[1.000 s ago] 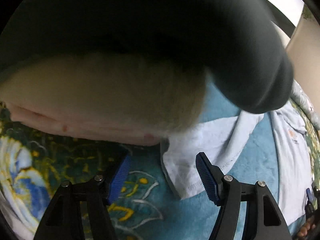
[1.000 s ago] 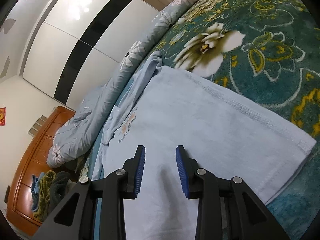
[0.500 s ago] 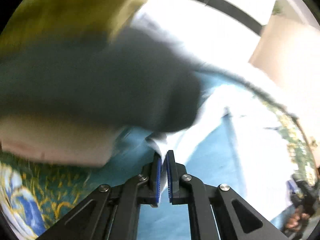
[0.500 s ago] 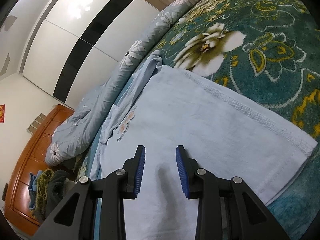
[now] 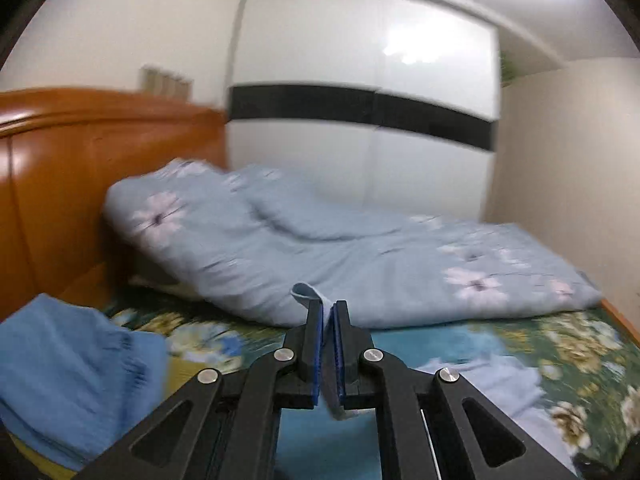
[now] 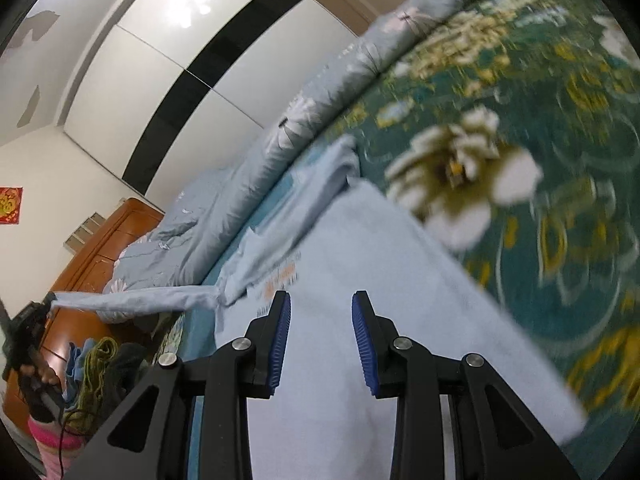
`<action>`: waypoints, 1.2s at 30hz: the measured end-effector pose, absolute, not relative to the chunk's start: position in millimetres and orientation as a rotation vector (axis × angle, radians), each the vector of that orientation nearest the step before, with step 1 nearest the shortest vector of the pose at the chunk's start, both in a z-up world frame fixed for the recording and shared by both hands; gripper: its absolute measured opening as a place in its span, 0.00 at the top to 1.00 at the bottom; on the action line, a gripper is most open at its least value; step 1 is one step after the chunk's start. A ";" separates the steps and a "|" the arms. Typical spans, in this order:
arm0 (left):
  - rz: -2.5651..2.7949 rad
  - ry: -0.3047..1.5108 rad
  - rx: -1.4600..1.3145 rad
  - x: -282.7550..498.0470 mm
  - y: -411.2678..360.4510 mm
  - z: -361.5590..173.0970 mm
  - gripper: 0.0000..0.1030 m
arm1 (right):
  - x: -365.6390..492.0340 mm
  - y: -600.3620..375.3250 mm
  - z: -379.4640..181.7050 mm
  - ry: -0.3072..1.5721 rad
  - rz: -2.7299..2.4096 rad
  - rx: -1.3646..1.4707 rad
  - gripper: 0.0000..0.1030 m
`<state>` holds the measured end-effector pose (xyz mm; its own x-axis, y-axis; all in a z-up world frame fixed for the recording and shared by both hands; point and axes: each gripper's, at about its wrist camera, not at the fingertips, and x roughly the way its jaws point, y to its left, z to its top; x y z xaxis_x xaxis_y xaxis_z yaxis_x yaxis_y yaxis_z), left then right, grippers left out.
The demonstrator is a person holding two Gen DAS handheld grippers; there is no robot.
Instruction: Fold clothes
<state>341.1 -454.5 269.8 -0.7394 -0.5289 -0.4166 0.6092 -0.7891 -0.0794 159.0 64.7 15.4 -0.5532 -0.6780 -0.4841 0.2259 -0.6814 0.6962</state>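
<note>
The left tool [image 5: 328, 312] is clenched on a sleeve [image 5: 306, 294] of the pale blue shirt [image 6: 360, 280], lifted off the bed [image 6: 560, 160]. A quilt [image 5: 320, 248] lies just ahead, blue cloth [image 5: 68, 376] to its left. The right tool [image 6: 320, 316], parted, hovers over the shirt's body.

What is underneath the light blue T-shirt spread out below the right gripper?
The light blue T-shirt lies on the green floral bedspread, which shows beyond its hem. One sleeve is lifted off the bed, pinched in the left gripper. Whatever lies directly beneath the shirt's body is covered.
</note>
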 end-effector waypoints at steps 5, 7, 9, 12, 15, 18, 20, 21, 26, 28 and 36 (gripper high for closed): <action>-2.242 0.324 0.622 340.1 -496.9 239.4 0.94 | 126.8 59.0 9.8 -0.764 -2.199 1.048 0.68; -2.202 0.353 0.654 335.7 -501.0 235.0 0.94 | 118.4 54.0 5.1 -0.746 -2.177 1.058 0.68; -2.216 0.339 0.658 325.2 -483.3 237.9 0.94 | 115.9 52.8 -4.3 -0.740 -2.149 1.059 0.68; -2.286 0.274 0.638 293.1 -452.9 252.2 0.94 | 112.6 59.3 -20.9 -0.771 -2.115 1.089 0.68; -2.397 0.234 0.629 236.4 -410.0 277.7 0.94 | 108.6 75.5 -27.9 -0.894 -2.064 1.090 0.68; -2.487 0.152 0.684 176.1 -363.4 287.0 0.94 | 108.9 89.1 -18.4 -0.931 -2.084 1.036 0.68; -2.536 0.086 0.743 134.5 -330.5 282.6 0.94 | 110.0 96.7 -15.6 -0.965 -2.089 1.015 0.68; -2.557 0.066 0.773 116.4 -312.5 275.6 0.94 | 110.1 100.0 -16.5 -0.991 -2.081 1.016 0.68; -2.614 -0.045 0.949 32.0 -229.0 221.3 0.94 | 110.8 112.9 -20.4 -1.107 -2.048 1.028 0.68; -2.610 -0.086 1.041 1.9 -197.8 191.1 0.94 | 113.8 117.1 -18.1 -1.136 -2.034 1.019 0.68; -2.535 -0.226 1.343 -73.1 -116.6 76.4 0.94 | 114.4 123.4 -15.1 -1.183 -1.999 1.003 0.68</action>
<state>-73.1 -116.6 76.4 -0.5374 -0.3017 -0.7875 0.1574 -0.9533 0.2579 114.4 123.4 -15.1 -0.5327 -0.7909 -0.3012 0.1166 -0.4211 0.8995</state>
